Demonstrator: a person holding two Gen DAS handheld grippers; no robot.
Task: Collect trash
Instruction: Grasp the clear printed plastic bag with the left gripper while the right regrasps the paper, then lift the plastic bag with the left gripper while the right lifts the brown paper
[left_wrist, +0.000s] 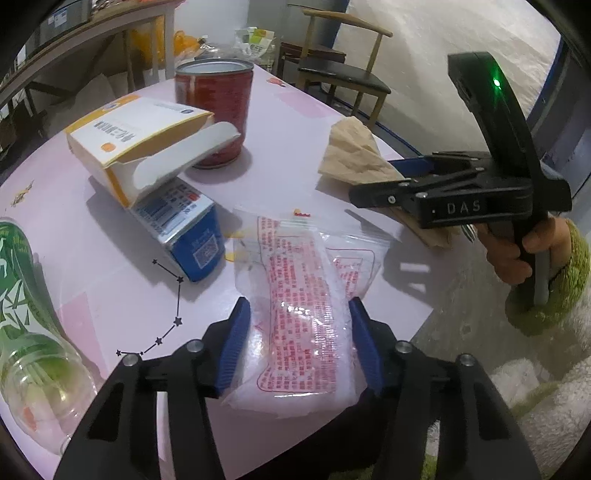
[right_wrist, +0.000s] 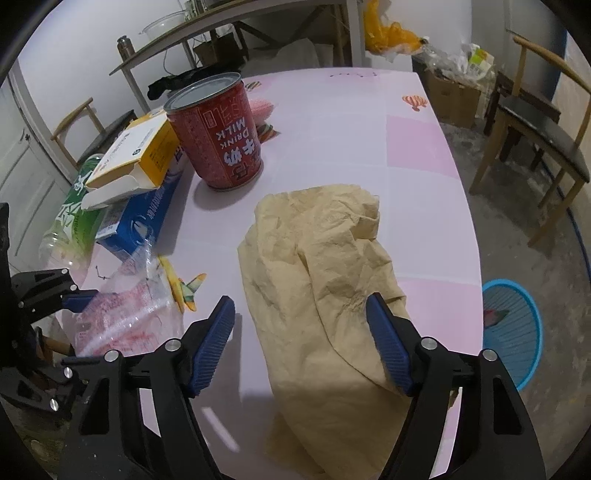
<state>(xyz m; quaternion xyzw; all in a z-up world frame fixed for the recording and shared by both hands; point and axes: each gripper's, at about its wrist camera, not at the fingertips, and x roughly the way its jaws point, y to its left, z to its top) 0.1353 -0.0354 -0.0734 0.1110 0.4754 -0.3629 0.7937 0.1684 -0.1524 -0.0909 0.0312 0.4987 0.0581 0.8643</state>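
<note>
My left hand-held gripper (left_wrist: 299, 339) pinches a clear plastic bag (left_wrist: 306, 317) with red print, both blue pads touching its sides, at the counter's (left_wrist: 295, 122) near edge. My right hand-held gripper (right_wrist: 301, 343) is spread around a crumpled tan paper (right_wrist: 317, 266); only its right pad touches. A red milk can (right_wrist: 218, 136) stands beyond both.

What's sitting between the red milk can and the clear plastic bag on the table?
In the left wrist view, the blue carton with the open yellow and white box on top lies between the can and the bag.
</note>
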